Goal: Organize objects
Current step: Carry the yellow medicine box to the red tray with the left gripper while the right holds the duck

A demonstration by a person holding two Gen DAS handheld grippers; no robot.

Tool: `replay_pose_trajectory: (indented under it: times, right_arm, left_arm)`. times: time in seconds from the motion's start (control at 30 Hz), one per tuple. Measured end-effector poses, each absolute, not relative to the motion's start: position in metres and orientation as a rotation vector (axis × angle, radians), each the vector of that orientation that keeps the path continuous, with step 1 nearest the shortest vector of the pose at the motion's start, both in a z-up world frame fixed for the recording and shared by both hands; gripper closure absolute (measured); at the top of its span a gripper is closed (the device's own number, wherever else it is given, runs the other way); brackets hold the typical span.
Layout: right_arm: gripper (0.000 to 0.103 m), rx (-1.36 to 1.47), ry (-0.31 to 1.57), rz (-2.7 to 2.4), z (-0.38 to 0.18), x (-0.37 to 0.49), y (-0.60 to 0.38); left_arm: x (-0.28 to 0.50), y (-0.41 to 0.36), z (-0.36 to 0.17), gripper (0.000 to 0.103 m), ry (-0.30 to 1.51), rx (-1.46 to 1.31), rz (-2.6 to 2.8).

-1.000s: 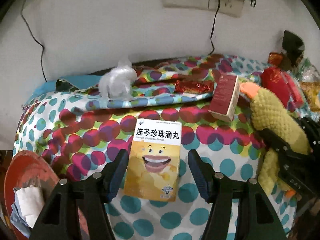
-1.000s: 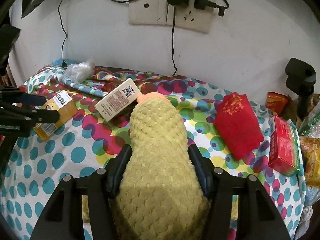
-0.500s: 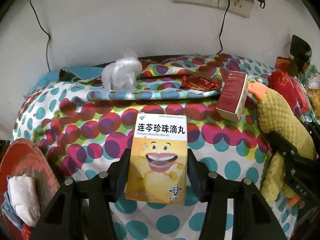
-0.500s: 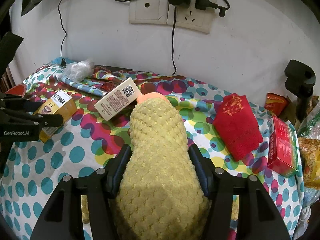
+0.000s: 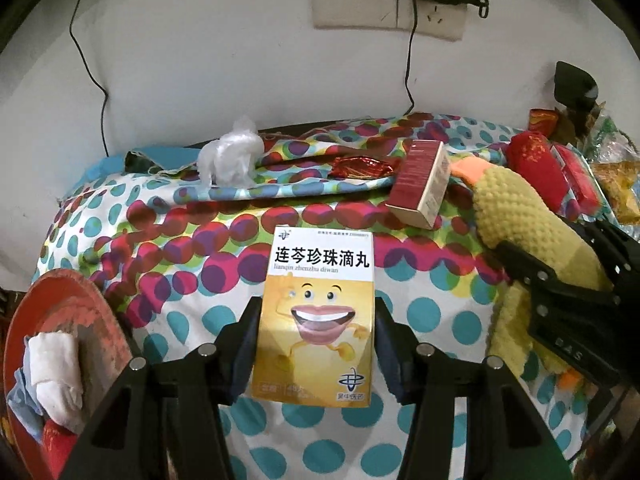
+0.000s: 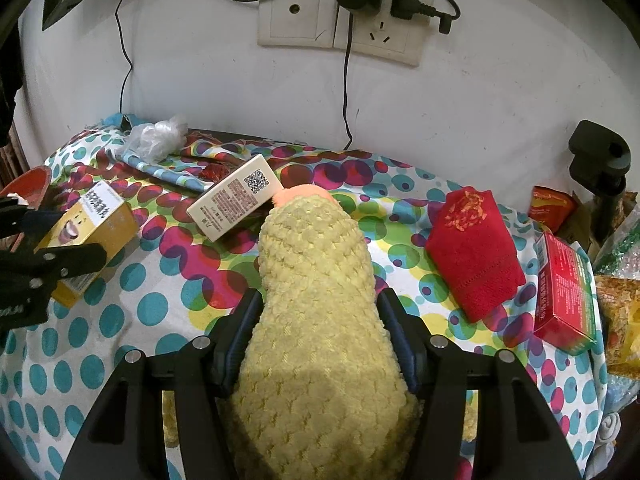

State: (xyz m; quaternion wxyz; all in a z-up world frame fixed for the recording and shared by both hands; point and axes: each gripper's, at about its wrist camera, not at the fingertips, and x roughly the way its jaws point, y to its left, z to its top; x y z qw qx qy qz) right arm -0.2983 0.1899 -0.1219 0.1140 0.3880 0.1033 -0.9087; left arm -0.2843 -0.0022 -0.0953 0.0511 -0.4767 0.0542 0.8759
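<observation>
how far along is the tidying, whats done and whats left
Nothing looks sorted yet. In hand: the left tool is shut on the yellow medicine box, and the right tool grips the yellow plush toy. Left on the dotted cloth: the white and maroon box, red towel, red box, foil wrapper and crumpled plastic.

Three boxes: a yellow box (image 5: 316,320), a white box (image 6: 234,202), a red box (image 6: 566,292). One plush toy (image 6: 320,300), one red cloth (image 6: 476,256), one plastic wad (image 6: 158,138).
</observation>
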Motion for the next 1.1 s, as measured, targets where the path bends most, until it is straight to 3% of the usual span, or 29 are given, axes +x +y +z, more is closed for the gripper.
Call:
replay_pose_trajectory:
  times: [1.1]
  right_arm:
    - [0.046, 1.147, 0.316, -2.669, -0.123, -0.300, 0.191]
  left_arm:
    - [-0.160, 0.011, -0.071, 0.050, 0.211, -1.332, 2.688]
